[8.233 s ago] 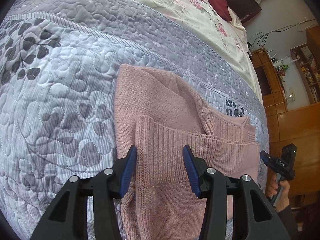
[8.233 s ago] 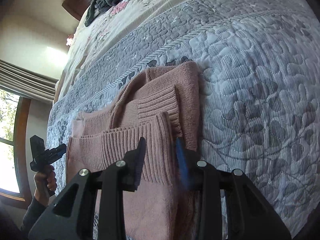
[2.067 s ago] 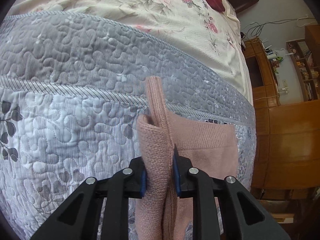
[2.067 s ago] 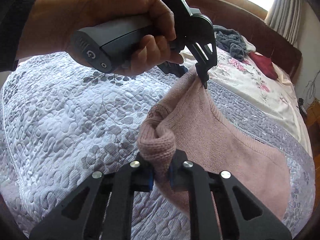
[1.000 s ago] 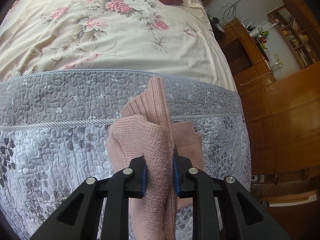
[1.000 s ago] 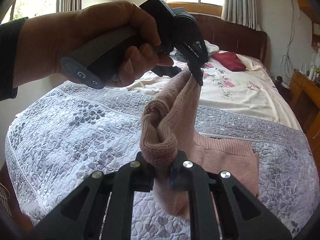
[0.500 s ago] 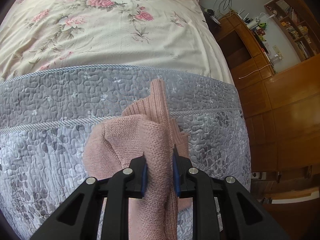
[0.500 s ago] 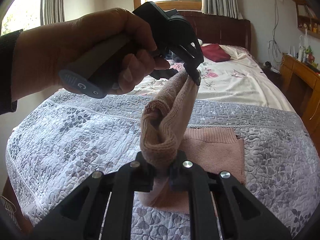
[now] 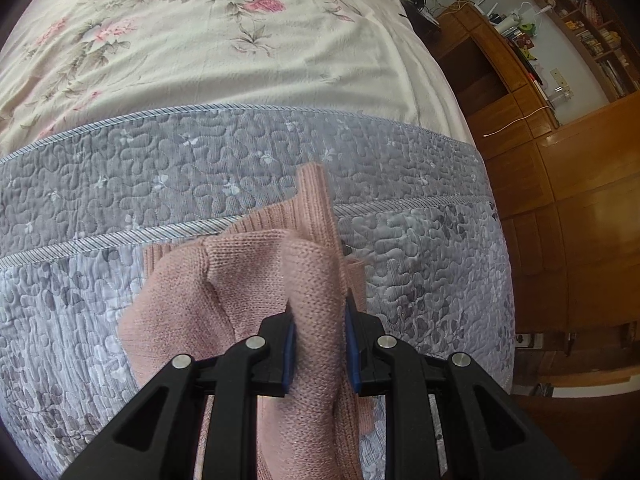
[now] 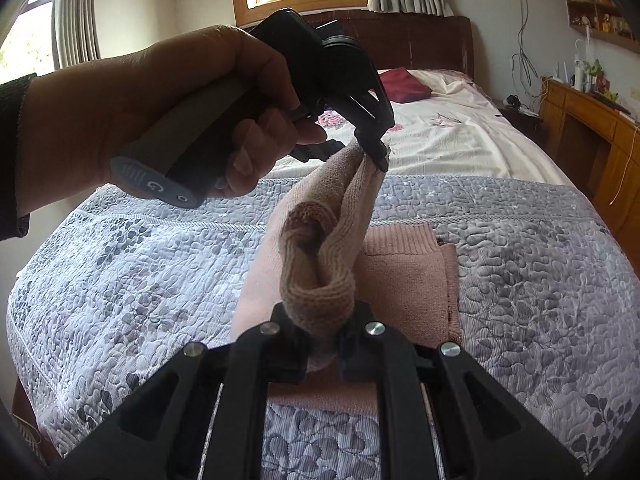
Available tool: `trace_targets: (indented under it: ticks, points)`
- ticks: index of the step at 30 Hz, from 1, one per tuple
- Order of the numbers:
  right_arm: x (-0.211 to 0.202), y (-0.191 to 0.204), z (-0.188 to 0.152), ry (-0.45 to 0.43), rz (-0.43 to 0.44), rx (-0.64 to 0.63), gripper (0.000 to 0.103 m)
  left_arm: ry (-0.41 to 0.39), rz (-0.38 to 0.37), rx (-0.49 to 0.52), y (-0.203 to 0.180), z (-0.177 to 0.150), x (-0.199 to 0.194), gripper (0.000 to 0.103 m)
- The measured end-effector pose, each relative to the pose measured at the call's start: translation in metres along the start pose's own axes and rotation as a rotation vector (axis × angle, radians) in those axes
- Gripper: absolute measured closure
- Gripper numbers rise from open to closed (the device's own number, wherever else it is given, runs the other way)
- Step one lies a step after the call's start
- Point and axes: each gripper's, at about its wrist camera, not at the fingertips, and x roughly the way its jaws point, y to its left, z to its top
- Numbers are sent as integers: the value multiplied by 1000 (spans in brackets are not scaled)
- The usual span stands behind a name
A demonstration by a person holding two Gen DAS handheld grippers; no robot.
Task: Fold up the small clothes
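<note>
Grey quilted bedspread (image 10: 520,280) below; pink knit sweater (image 10: 320,276) soft, limp, stretchy; left gripper (image 9: 318,344) and right gripper (image 10: 322,344) each clamped on bunched fold edge; grip thick edges.

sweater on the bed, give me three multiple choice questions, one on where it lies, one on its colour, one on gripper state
1. The lower part of the sweater rests on:
A. the grey quilt
B. the floral sheet
C. the wooden cabinet

2. The sweater is:
A. blue
B. pink
C. white

3. The left gripper and right gripper are:
A. both open
B. one open, one shut
C. both shut on the sweater

Answers: 1 A, its flat part lies on grey quilting; 2 B, the knit is pink in both views; 3 C, each gripper pinches a bunched fold lifted above the bed.
</note>
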Motion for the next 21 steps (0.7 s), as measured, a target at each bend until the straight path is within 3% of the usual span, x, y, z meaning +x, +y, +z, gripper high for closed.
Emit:
trace_targets:
  ticks: [16, 21]
  points:
    - [13, -49, -37, 41, 8, 108, 94, 16, 115, 41, -32, -12, 69, 83]
    - [19, -75, -53, 67, 91, 220, 94, -12, 182, 84, -45, -21, 87, 83]
